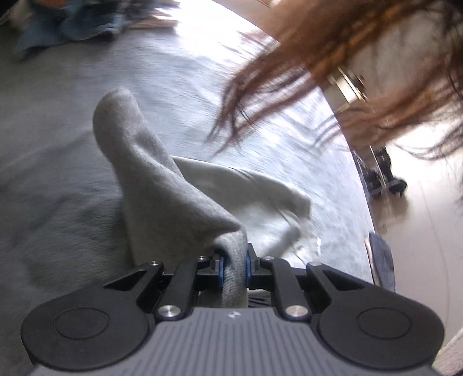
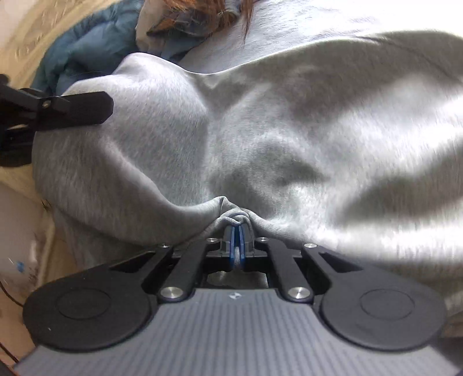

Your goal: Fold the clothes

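A light grey sweatshirt (image 1: 162, 185) is held up between both grippers. My left gripper (image 1: 233, 260) is shut on a bunched fold of it, and the cloth rises in a peak ahead of the jaws. My right gripper (image 2: 237, 231) is shut on a pinched edge of the same grey sweatshirt (image 2: 260, 130), which fills most of the right wrist view. The left gripper also shows at the left edge of the right wrist view (image 2: 52, 110), against the cloth.
A grey surface (image 1: 217, 75) lies under the garment, with its curved edge at the right. A pile of blue clothes (image 1: 72, 26) lies at the far left; it also shows in the right wrist view (image 2: 95, 49). Reddish hair (image 1: 332, 57) hangs into view at upper right.
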Demonstrator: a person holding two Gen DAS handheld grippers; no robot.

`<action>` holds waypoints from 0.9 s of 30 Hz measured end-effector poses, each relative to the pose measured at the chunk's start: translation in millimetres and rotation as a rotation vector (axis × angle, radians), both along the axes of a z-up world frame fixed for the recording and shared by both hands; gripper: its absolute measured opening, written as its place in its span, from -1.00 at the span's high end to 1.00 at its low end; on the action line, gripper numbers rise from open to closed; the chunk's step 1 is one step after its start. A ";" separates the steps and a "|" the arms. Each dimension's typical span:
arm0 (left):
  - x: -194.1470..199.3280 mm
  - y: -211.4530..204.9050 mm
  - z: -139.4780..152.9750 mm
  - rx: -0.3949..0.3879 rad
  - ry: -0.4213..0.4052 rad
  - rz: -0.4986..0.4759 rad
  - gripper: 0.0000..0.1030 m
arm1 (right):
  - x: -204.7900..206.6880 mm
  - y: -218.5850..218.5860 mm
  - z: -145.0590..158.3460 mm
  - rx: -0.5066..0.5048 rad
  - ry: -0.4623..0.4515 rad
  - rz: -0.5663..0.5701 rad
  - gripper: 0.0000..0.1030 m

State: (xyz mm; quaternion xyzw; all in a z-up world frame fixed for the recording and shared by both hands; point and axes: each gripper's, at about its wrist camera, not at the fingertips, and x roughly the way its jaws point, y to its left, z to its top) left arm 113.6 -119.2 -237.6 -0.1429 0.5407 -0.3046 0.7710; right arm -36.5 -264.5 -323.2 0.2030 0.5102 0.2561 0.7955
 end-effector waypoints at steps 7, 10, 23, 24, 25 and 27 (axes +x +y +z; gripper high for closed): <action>-23.8 -24.6 -6.8 -0.003 0.006 -0.103 0.74 | -11.5 -37.2 -19.4 0.240 0.099 -0.181 0.96; -33.7 -56.5 -14.5 -0.007 0.017 -0.154 0.75 | -20.4 -55.5 -29.3 0.358 0.150 -0.280 0.92; -47.2 -159.2 -47.6 0.022 0.049 -0.325 0.75 | -51.7 -115.8 -43.1 0.563 0.207 -0.538 0.92; -48.9 -163.4 -48.9 0.024 0.048 -0.334 0.75 | -52.9 -118.9 -43.6 0.573 0.210 -0.551 0.92; -51.5 -168.0 -49.7 0.028 0.043 -0.346 0.75 | -54.2 -122.0 -44.2 0.582 0.213 -0.563 0.92; -57.1 -175.9 -51.2 0.032 0.040 -0.369 0.75 | -56.8 -127.9 -45.3 0.603 0.218 -0.589 0.92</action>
